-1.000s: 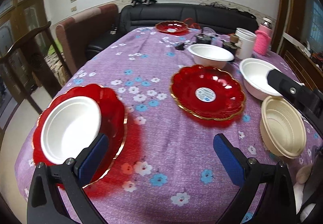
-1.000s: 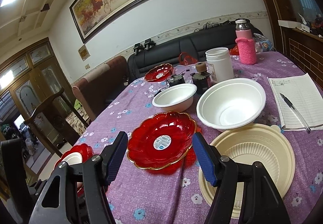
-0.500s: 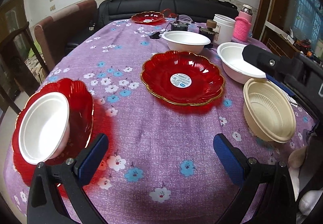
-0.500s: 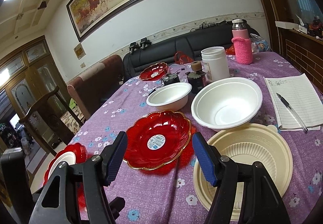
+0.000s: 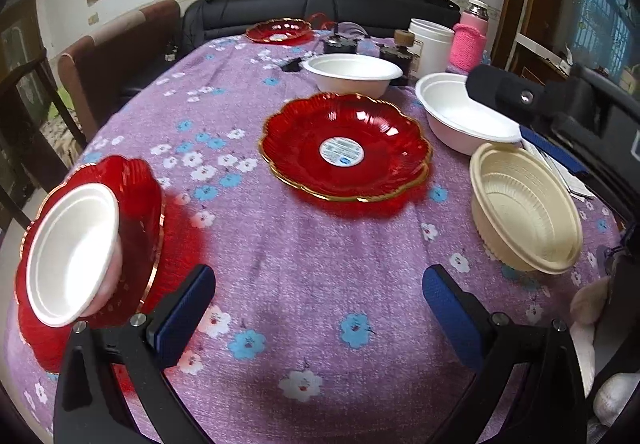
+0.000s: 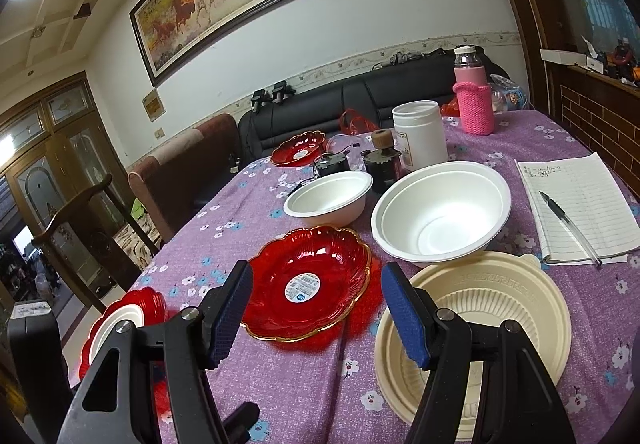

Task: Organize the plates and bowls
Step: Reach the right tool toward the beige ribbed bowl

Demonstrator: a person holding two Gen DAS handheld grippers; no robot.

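Observation:
A red plate with a round sticker lies mid-table, also in the right wrist view as the red plate. At the near left a small white bowl rests in a second red plate. To the right stand a cream ribbed bowl and a large white bowl; another white bowl sits behind. A third red plate is at the far end. My left gripper is open above bare cloth. My right gripper is open, empty, above the cloth between red plate and cream bowl.
A purple flowered cloth covers the table. A white jar, a pink-sleeved bottle and small dark gadgets crowd the far right. A notepad with pen lies at the right edge. Chairs and a black sofa surround it.
The left wrist view has swung right and dipped: the bowl-in-plate slid to the frame's left edge and the middle red plate came closer to centre. The right view barely shifted.

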